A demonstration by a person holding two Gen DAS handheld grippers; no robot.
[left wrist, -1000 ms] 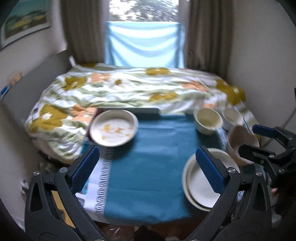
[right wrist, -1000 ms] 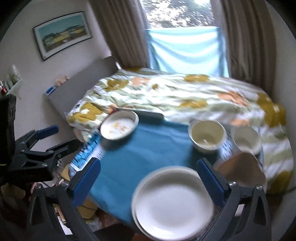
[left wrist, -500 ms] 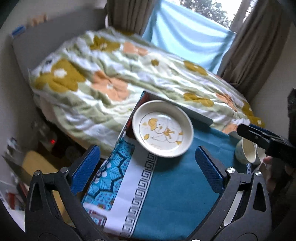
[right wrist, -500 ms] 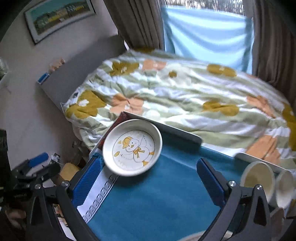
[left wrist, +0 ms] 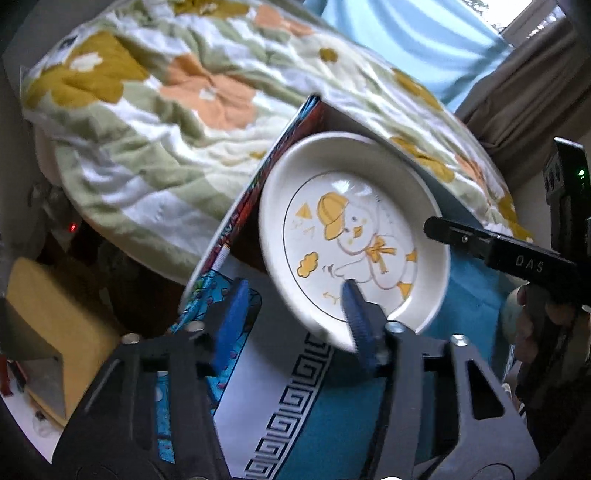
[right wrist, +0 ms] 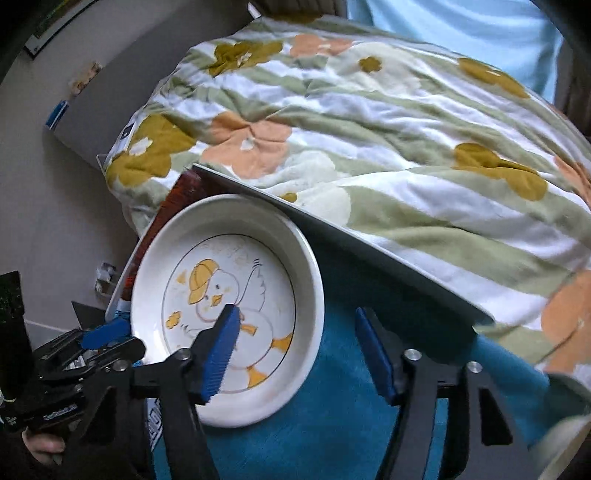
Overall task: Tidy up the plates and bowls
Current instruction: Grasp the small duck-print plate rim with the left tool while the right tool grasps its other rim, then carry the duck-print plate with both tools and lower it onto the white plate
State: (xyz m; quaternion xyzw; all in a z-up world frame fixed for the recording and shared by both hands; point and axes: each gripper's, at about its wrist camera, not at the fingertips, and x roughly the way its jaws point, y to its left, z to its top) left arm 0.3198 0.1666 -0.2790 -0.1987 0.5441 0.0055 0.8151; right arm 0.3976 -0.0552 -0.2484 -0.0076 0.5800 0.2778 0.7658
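Glossy ceramic plate [left wrist: 354, 236] (duck-printed) on matt woven tablecloth [right wrist: 332, 435].

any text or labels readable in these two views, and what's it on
"DAS": pale letters on the black arm of the right tool, seen from the left wrist view.
Duck plate: faint scribbles above the drawing, too blurred to read.
Blue patterned cloth: only a key-pattern border, no words.
Framed picture on the wall: no text legible.
Nothing else can be read.

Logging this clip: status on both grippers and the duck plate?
Left gripper, right gripper: jaws just closing, straddling opposite rims, not clamped. Duck plate flat on blue cloth. Nothing blocking.
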